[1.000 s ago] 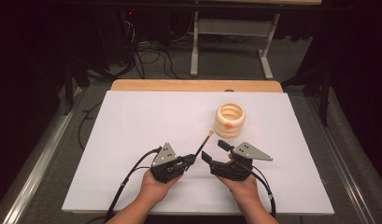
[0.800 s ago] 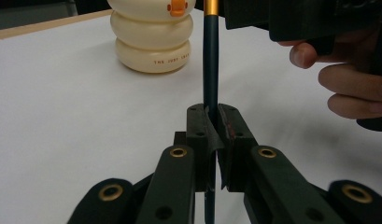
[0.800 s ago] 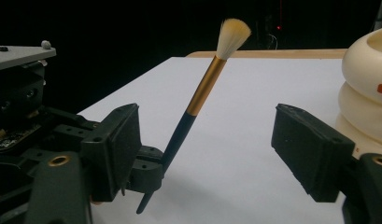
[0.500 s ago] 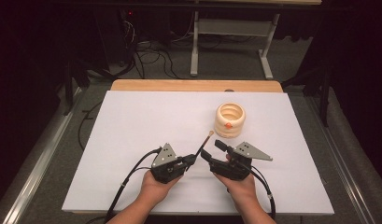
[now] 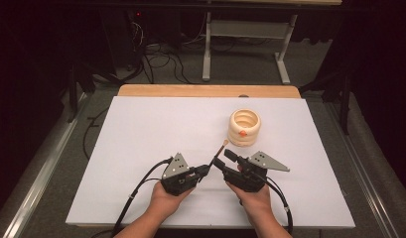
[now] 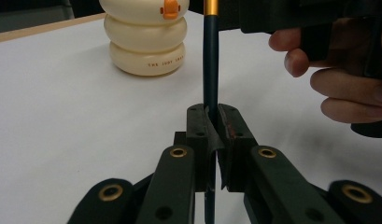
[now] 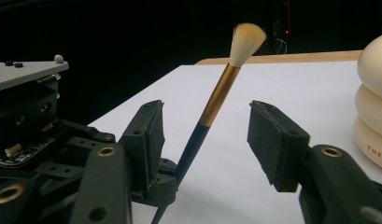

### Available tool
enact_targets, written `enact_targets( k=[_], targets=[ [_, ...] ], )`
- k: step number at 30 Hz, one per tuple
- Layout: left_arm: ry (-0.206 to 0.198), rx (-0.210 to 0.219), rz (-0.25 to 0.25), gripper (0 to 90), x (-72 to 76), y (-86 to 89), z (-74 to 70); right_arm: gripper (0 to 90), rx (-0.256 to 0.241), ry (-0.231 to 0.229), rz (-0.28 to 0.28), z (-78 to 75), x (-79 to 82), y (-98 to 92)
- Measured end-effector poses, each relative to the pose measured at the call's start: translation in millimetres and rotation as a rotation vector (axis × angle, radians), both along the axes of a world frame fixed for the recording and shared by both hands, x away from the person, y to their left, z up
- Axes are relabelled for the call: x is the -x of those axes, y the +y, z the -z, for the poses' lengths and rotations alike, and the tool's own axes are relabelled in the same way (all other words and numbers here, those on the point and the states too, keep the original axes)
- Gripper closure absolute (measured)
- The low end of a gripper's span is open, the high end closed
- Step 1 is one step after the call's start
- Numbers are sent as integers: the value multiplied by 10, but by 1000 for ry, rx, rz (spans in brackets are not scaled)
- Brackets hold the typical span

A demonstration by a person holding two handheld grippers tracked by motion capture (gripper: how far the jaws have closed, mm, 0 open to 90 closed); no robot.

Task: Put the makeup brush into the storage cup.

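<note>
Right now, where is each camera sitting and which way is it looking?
High view: above the person's side, looking forward and down at the white table; both hands, left gripper, right gripper.
Left gripper view: rides the left gripper, looking along jaws shut on the brush.
Right gripper view: rides the right gripper, jaws open around the brush.
Shared: every view shows the brush and the cream ring holder.

A lab or test room, set up for recording. The table [image 5: 141, 148] carries a plain white sheet over a wooden top whose far edge [image 5: 205, 90] shows bare. Around it the room is dark, with a grey carpeted floor [image 5: 51, 163]. Loose black cables [image 5: 156, 59] lie tangled on the floor behind, near the white metal legs of another bench [image 5: 242, 34]. A metal rail [image 5: 34, 198] runs along the floor at the left.
</note>
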State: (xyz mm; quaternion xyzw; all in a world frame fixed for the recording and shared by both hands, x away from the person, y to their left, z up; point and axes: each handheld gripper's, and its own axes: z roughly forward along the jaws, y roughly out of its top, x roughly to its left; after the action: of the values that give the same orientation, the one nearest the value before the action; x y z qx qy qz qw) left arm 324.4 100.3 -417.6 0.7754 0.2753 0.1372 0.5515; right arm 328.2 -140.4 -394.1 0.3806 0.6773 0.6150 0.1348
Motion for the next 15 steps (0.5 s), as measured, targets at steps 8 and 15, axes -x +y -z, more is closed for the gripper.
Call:
enact_targets(
  k=[8, 15],
  targets=[
    [-4, 7, 9, 842, 12, -16, -2, 573, -26, 12, 7, 14, -12, -5],
    [-4, 9, 11, 842, 14, -20, -1, 630, -56, 30, 11, 34, -18, 0]
  ],
)
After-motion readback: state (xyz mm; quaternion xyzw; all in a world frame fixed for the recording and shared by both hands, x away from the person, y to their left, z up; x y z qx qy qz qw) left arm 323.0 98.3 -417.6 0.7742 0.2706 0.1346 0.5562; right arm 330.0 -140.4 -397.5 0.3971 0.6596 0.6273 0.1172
